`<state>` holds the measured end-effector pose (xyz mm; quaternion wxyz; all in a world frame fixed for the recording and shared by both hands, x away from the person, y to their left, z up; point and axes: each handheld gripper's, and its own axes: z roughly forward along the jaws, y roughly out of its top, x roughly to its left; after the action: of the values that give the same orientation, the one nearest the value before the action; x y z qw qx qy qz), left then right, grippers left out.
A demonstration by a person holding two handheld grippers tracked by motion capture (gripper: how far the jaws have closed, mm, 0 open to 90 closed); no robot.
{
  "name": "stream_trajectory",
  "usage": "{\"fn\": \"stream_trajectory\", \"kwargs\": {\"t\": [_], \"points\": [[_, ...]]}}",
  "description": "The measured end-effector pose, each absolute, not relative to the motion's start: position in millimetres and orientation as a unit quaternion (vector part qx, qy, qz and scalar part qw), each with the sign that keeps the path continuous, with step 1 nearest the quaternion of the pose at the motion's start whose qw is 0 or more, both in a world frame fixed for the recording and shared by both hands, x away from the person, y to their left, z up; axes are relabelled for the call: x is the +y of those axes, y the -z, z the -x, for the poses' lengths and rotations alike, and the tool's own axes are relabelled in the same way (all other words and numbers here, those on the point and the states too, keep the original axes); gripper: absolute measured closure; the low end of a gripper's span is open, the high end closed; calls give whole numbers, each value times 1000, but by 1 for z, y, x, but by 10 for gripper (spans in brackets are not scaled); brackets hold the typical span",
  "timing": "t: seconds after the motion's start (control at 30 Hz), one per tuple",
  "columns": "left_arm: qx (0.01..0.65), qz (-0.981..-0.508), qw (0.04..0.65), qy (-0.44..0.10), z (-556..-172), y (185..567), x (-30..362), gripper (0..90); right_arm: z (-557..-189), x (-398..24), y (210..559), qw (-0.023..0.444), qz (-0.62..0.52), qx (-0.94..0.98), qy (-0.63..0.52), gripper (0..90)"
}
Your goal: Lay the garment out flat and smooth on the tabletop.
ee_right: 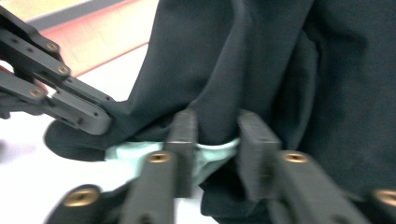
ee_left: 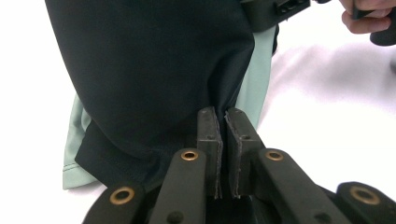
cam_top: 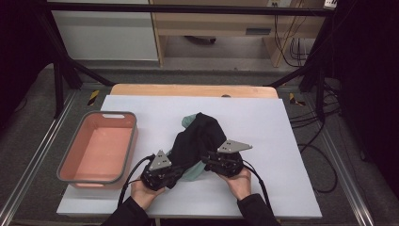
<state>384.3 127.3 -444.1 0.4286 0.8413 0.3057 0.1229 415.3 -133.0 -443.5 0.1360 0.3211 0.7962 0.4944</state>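
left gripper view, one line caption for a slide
Left gripper fingers pinch the black garment edge, mint lining showing.

Left claw (cam_top: 175,175) pinched shut, right claw (cam_top: 206,162) apparently nearly closed in blurred view, hands low, side by side

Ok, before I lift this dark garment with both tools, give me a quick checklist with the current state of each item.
1. Left tool clamped on the black garment: ok, its jaws are shut on a fold of the cloth.
2. Right tool clamped on the garment: cannot tell, cloth sits between its jaws, but that view is blurred and a gap shows between them.
3. Both layers caught, black cloth and pale green lining: cannot tell.
4. The two tools hold different edges, left and right of the bundle: ok.
5. Pink bin ready to receive: ok, nothing lies in it.
6. Garment spread flat: not ok, it is bunched up on the white sheet.
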Motion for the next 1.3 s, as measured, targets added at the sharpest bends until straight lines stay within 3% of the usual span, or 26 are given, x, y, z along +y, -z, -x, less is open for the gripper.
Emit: {"fn": "stream_trajectory", "kwargs": {"t": [0.2,0.23,0.3,0.33,0.37,0.43,0.47,0.5,0.6,0.7,0.97,1.03,1.07,1.1,1.13,1.2,1.23,1.27,1.3], "points": [[310,-834,439,-123,-385,439,131,801,-414,-144,436,109,-321,796,-501,857],[312,-831,445,-121,-385,438,133,714,-411,-152,428,116,-322,794,-502,859],[317,-822,460,-114,-386,435,136,661,-410,-157,423,116,-322,792,-505,859],[320,-816,468,-113,-386,434,138,593,-408,-164,418,116,-324,789,-509,859],[323,-810,476,-116,-387,433,139,453,-404,-177,410,119,-328,783,-514,860],[327,-802,486,-121,-389,431,144,405,-401,-184,407,121,-329,784,-512,860],[330,-797,490,-121,-390,431,145,309,-396,-200,403,131,-334,785,-505,860],[334,-794,493,-124,-391,430,147,309,-396,-200,403,131,-334,785,-505,860],[345,-784,498,-134,-395,431,152,182,-389,-232,406,132,-354,789,-484,859],[355,-782,494,-132,-399,434,154,151,-388,-249,417,138,-369,796,-460,858],[348,-798,481,-101,-409,445,144,176,-394,-260,440,131,-389,804,-430,810],[338,-805,479,-88,-411,449,139,244,-393,-257,434,143,-380,800,-443,751],[336,-808,477,-83,-412,451,135,302,-393,-254,425,145,-376,793,-458,670],[330,-814,473,-71,-413,453,132,302,-393,-254,425,145,-376,793,-458,670],[325,-820,467,-61,-414,455,128,388,-395,-248,417,154,-375,781,-475,576],[318,-830,455,-53,-415,459,122,428,-396,-244,413,153,-371,777,-485,545],[314,-837,446,-51,-414,461,118,525,-398,-235,406,155,-366,767,-505,429],[314,-837,446,-51,-414,461,118,584,-398,-235,406,155,-366,767,-505,429],[311,-839,443,-53,-414,462,117,632,-402,-223,400,157,-362,765,-510,356]]}}
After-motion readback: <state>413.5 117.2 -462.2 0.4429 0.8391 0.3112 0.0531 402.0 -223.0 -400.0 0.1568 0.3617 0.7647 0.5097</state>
